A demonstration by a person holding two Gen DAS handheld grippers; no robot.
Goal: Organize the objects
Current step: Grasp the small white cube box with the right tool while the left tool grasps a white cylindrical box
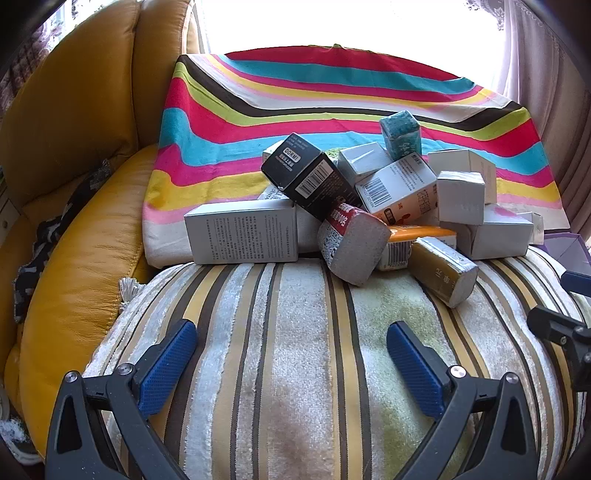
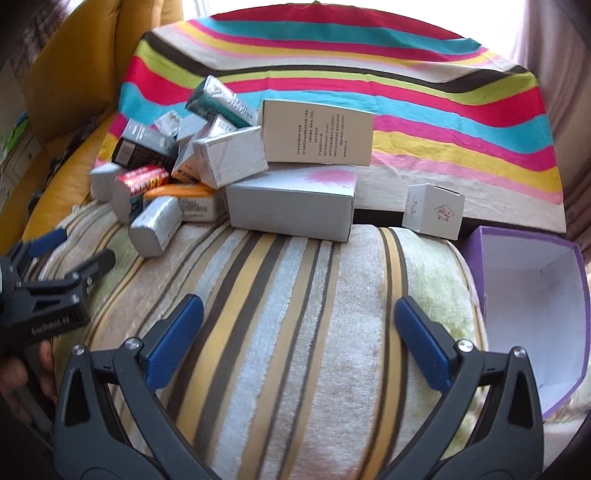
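Only on right view: purple box; left gripper & right gripper both agape.

A yellow leather sofa occupies the left side. A striped plush cushion lies in the foreground, against a multicoloured striped cloth. Behind, an overexposed bright window; a pale curtain hangs at right.
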